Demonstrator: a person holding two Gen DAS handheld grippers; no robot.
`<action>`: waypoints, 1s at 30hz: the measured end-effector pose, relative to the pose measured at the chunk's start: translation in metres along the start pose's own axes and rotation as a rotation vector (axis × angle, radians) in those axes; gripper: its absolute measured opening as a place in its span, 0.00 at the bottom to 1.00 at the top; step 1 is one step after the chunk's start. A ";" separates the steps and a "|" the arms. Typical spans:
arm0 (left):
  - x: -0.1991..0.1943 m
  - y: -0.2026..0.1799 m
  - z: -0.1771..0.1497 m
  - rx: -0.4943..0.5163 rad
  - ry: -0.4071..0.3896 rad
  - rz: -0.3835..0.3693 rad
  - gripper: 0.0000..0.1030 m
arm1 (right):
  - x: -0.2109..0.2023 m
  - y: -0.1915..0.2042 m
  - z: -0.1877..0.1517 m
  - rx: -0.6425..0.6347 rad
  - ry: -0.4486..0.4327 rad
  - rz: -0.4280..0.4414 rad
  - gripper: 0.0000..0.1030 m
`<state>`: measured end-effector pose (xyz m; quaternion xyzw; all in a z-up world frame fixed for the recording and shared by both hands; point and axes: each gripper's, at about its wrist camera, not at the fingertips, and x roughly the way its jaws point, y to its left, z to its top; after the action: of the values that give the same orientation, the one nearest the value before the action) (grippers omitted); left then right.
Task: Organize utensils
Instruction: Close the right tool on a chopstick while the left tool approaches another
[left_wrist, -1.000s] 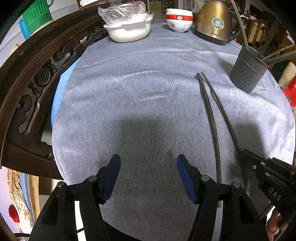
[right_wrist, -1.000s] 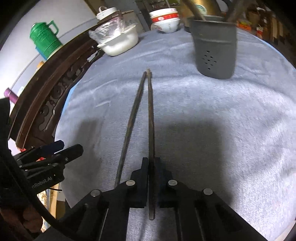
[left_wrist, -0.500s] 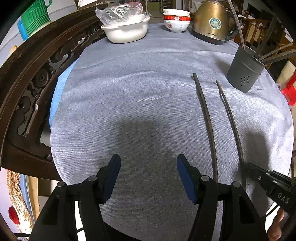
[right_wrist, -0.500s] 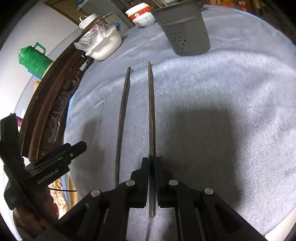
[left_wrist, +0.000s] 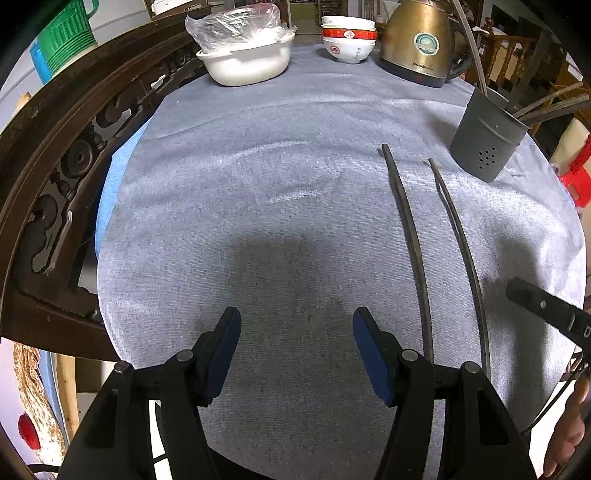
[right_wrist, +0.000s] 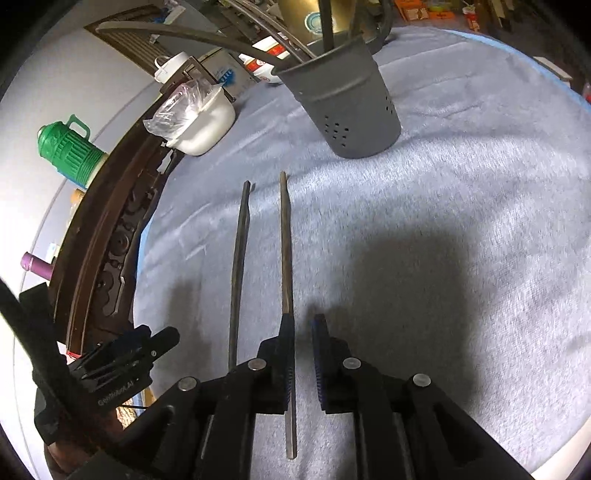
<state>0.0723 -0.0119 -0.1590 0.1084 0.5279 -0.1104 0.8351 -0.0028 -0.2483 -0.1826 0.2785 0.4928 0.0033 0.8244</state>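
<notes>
Cloth (left_wrist: 258, 221) centre free; chopsticks (left_wrist: 413, 236), holder (left_wrist: 484, 144) block right side.

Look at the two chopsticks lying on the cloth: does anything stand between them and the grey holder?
Nothing visible does. Both chopsticks point toward the grey holder, with only bare cloth between their far tips and its base.

Two long dark chopsticks (left_wrist: 413, 240) lie side by side on the round cloth-covered desk (left_wrist: 258, 184), right of centre. The perforated grey utensil holder (left_wrist: 484, 144) stands upper right; the brass kettle (left_wrist: 417, 40) sits behind it.
</notes>
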 end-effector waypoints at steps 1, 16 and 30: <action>0.000 0.000 0.000 -0.001 -0.001 -0.001 0.62 | 0.000 -0.001 0.002 -0.004 -0.002 -0.001 0.13; 0.002 0.005 0.018 -0.016 -0.024 -0.026 0.62 | 0.030 0.021 0.043 -0.061 -0.101 -0.038 0.32; 0.003 0.015 0.020 -0.036 -0.024 -0.039 0.62 | 0.078 0.056 0.068 -0.169 -0.082 -0.257 0.29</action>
<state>0.0951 -0.0034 -0.1522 0.0815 0.5217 -0.1183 0.8409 0.1080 -0.2099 -0.1955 0.1429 0.4880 -0.0723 0.8580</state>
